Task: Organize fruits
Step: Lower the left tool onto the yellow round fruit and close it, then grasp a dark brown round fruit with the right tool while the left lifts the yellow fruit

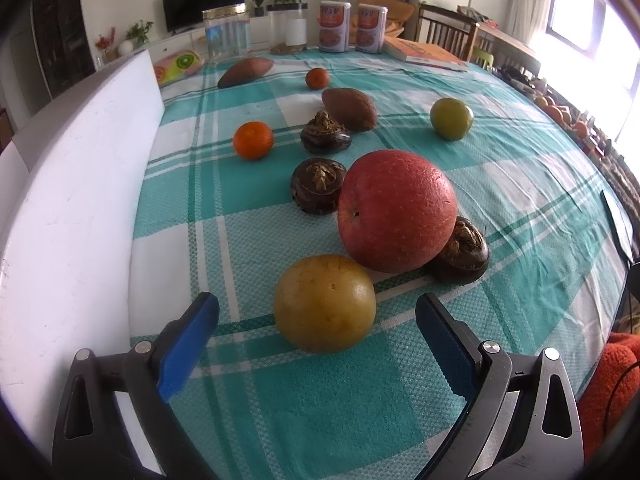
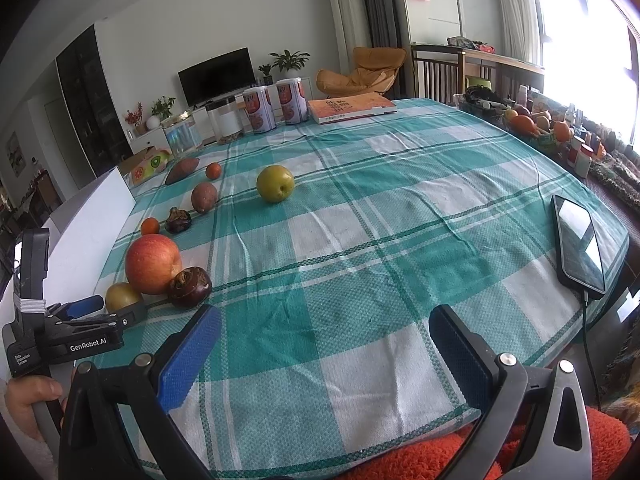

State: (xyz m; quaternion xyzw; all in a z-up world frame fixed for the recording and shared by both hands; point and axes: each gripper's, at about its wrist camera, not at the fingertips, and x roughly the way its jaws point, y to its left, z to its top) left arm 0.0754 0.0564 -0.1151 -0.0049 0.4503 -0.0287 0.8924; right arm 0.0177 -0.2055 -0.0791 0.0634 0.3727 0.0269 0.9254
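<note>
Your left gripper [image 1: 316,336]: jaws spread, pear [image 1: 324,303] lying between the blue pads, untouched. Your right gripper [image 2: 324,344]: jaws spread, holding nothing, over bare cloth (well apart from the fruit). Desk [image 2: 400,240] stock: apple [image 1: 396,210] just behind the pear, three water chestnuts, two tangerines, two sweet potatoes, one green fruit [image 2: 275,183] set apart. White box [image 1: 72,208] at left edge.

Daylight from blown-out window [image 2: 592,52]; fisheye edges bent, vignetted.
</note>
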